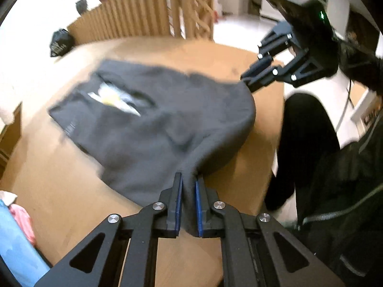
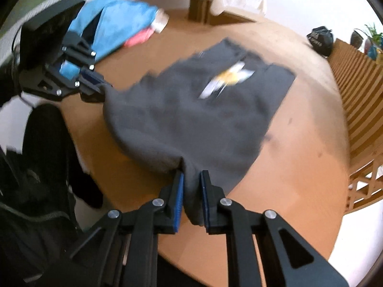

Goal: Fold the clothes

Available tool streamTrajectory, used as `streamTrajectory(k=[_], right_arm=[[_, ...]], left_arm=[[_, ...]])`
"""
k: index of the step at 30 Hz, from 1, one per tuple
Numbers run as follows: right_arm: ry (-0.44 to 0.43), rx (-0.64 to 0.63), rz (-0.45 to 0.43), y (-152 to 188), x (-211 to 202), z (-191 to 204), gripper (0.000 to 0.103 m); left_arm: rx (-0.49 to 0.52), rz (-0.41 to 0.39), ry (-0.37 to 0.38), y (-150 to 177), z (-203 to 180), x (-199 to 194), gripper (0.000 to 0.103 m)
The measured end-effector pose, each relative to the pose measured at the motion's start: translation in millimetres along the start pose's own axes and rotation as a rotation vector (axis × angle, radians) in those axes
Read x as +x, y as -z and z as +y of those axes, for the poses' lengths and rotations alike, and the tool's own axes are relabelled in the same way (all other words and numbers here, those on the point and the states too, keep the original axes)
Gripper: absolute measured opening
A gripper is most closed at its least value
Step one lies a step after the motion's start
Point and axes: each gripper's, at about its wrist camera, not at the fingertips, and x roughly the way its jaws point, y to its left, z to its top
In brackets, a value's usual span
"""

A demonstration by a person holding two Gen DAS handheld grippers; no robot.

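A dark grey garment (image 1: 155,119) with a white and yellow print lies on a round wooden table (image 1: 59,186). My left gripper (image 1: 189,179) is shut on a near corner of the garment, and the cloth is bunched between its blue pads. My right gripper (image 2: 192,174) is shut on the other near corner of the garment (image 2: 203,119). Each gripper shows in the other's view: the right gripper (image 1: 246,81) at the garment's right edge, the left gripper (image 2: 103,91) at its left edge. The near hem hangs lifted between the two grips.
Blue and pink clothes (image 2: 124,21) are piled at the table's far left side. A black bag (image 1: 59,43) sits near the far edge, beside a wooden slatted railing (image 1: 143,12). A person's dark trousers (image 1: 306,143) and jacket stand close to the table's near edge.
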Motion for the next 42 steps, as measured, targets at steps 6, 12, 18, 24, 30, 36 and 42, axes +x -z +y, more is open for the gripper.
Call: streamTrajectory(k=[6,12,18,24,30,36,42], right_arm=[[0.131,-0.031,-0.148,-90,-13,-52,0.008],[0.199,0.022,-0.152,-186,32,-132,0.008],[0.195,0.064,-0.069,-237,116,-199,0.007],[0.211,0.085,0.009,-247,187,-239,0.003],[0.085,0.135,0.011,-238,206,-255,0.004],[0.014,0.235,0.009,-203,190,-261,0.038],[-0.100,0.352,0.024,-188,195,-275,0.038]], left_arm=[[-0.033,-0.121,-0.123,-56,68,-20,0.007],[-0.099,-0.157,-0.173,-118,169,-6,0.006],[-0.179,-0.105,-0.151,-151,264,58,0.006],[-0.218,-0.029,-0.111,-152,317,130,0.006],[-0.209,0.007,-0.096,-150,328,165,0.006],[-0.186,-0.011,-0.109,-147,319,163,0.006],[-0.182,-0.019,-0.124,-145,321,157,0.006]])
